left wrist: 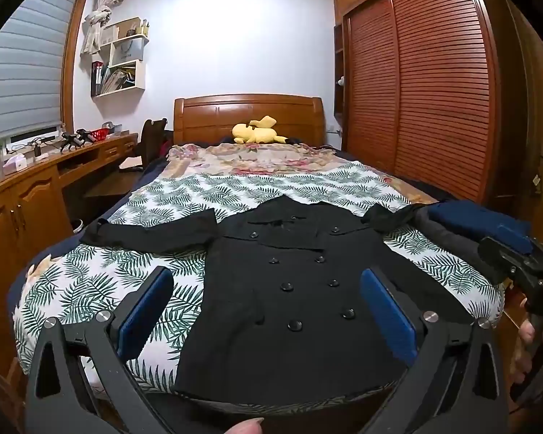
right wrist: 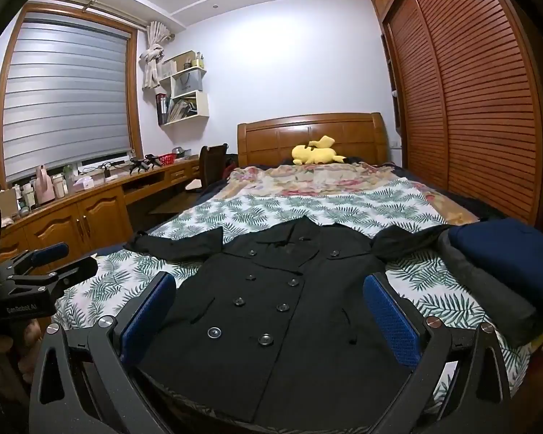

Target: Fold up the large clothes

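a bedroom, the foot of the bed (left wrist: pixel 90 282): i have both claws hovering over a black double-breasted coat (left wrist: pixel 300 289) spread flat, front up, on the leaf-print cover. the left claw (left wrist: pixel 268 311) stands wide and holds nothing; the right claw (right wrist: pixel 271 318) is likewise wide and empty. the coat's long axis runs straight away from me, hem at the near edge of the bed, collar toward the headboard (left wrist: pixel 249 115), both sleeves thrown out sideways. the left sleeve (left wrist: pixel 155 233) lies clear on the cover, ahead and left of the left claw, which is the nearer of the two to it. the right sleeve (right wrist: pixel 405 240) reaches toward a stack of folded dark clothes (right wrist: pixel 506 264) and seems to touch or tuck against it; i cannot tell which.

by my reading no fold has been made yet, and the sleeves would come inward first, each to its own side's claw.

the hem is cut off below both views behind the claws' frames, so how much of it hangs over the bed edge is unknown. black on black hides the seams and pockets. a yellow plush toy (left wrist: pixel 259 132) sits by the headboard, well apart.
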A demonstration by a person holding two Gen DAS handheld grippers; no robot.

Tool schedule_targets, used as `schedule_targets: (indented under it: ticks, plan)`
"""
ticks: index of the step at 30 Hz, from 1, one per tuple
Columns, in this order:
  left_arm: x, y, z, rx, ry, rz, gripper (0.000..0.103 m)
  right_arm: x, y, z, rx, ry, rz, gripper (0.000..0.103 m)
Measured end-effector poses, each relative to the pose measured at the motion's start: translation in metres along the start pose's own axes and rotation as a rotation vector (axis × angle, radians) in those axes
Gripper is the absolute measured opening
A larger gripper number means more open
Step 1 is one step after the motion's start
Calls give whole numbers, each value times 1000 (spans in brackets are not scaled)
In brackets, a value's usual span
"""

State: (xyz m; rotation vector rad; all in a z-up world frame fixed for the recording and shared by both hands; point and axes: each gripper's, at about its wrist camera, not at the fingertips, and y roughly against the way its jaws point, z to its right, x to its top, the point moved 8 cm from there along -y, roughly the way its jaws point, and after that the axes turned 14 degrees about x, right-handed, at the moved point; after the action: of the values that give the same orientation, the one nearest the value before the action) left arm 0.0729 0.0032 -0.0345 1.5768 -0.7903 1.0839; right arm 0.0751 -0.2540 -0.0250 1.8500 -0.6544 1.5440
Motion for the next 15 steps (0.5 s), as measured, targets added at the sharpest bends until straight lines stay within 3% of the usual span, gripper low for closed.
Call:
schedule_targets:
  ticks: [15]
  plan:
    - [6, 11, 1, 1, 1, 15, 103, 1, 1, 1, 3, -4, 1, 103]
